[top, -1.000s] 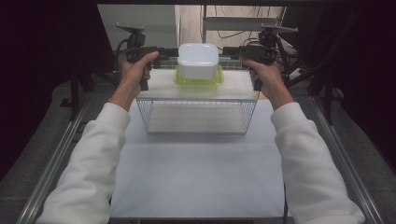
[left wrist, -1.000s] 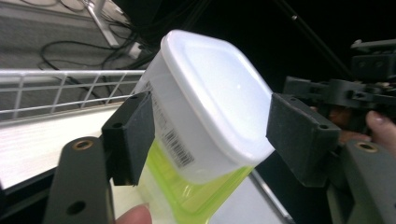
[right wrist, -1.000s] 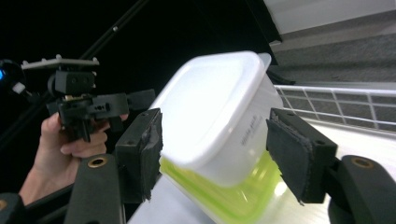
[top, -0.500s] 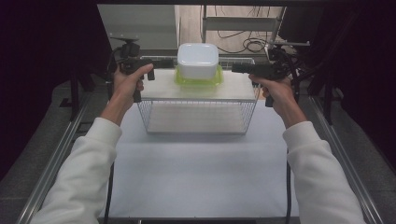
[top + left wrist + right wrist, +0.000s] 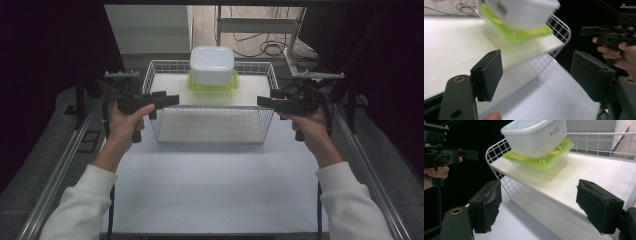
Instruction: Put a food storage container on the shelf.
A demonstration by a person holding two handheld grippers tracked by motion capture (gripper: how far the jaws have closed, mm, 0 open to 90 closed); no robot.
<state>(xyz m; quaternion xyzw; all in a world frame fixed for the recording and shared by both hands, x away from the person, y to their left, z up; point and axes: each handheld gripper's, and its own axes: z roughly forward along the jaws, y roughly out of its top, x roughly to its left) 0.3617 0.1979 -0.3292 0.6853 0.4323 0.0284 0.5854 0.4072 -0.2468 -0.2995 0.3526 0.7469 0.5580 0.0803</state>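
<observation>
Both hand-held grippers lower, wire basket between.

In the left gripper view, the white plastic tub and green-lidded clear container are blurred, cut off at twelve o'clock; the tub's label cannot be read
</observation>
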